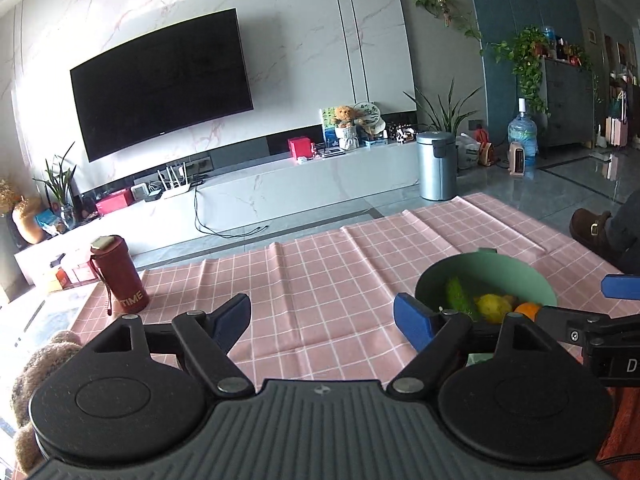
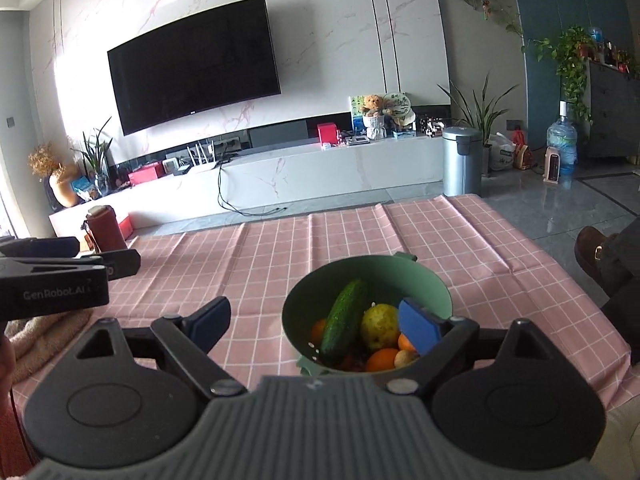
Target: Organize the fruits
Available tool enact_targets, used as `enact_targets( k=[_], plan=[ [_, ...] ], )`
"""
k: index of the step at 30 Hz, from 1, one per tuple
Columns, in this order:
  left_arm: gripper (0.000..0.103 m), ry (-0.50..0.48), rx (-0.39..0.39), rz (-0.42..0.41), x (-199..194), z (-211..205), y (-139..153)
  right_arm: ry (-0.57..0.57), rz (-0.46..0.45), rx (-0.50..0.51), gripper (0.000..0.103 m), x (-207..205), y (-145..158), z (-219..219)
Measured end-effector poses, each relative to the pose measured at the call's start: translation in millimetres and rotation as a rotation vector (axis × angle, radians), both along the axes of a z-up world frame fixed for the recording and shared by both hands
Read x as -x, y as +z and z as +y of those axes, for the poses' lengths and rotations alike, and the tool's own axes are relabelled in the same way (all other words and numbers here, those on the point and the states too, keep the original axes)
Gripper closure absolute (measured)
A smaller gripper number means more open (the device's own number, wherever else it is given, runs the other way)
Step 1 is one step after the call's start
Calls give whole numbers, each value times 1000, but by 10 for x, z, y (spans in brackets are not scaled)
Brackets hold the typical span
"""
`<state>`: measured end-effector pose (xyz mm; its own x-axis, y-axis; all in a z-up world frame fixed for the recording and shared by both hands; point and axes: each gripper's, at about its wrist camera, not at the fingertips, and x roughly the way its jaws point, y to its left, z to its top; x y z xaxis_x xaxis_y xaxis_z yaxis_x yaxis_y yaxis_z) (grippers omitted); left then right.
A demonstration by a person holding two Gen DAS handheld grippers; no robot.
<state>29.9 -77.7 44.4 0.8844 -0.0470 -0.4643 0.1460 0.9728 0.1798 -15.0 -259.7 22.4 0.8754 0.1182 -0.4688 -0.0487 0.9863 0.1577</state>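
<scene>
A green bowl (image 2: 436, 292) stands on the pink checked tablecloth (image 2: 280, 256), holding a cucumber (image 2: 344, 316), a yellow-green pear (image 2: 380, 324), oranges (image 2: 382, 359) and other small fruit. My right gripper (image 2: 316, 320) hovers near the bowl's near side, open, nothing between its blue pads; its right fingertip overlaps the bowl. In the left wrist view the same bowl (image 1: 520, 276) sits to the right, with the cucumber (image 1: 460, 296), pear (image 1: 496, 306) and an orange (image 1: 528, 310) showing. My left gripper (image 1: 322, 322) is open and empty over bare cloth left of the bowl.
A red bottle (image 1: 120, 276) marked TIME stands at the cloth's far left corner. A person's brown shoe (image 1: 592, 228) and dark trouser leg lie off the table's right edge. Beyond the table are a TV wall, a low white cabinet and a grey bin (image 1: 438, 166).
</scene>
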Motion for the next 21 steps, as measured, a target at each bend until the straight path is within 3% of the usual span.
enact_targets(
  k=[10, 21],
  plan=[
    [8, 48, 48, 135, -17, -18, -480, -52, 44, 75, 11, 4, -389, 80],
    [8, 93, 20, 215, -64, 27, -759, -40, 86, 86, 11, -175, -584, 148]
  ],
)
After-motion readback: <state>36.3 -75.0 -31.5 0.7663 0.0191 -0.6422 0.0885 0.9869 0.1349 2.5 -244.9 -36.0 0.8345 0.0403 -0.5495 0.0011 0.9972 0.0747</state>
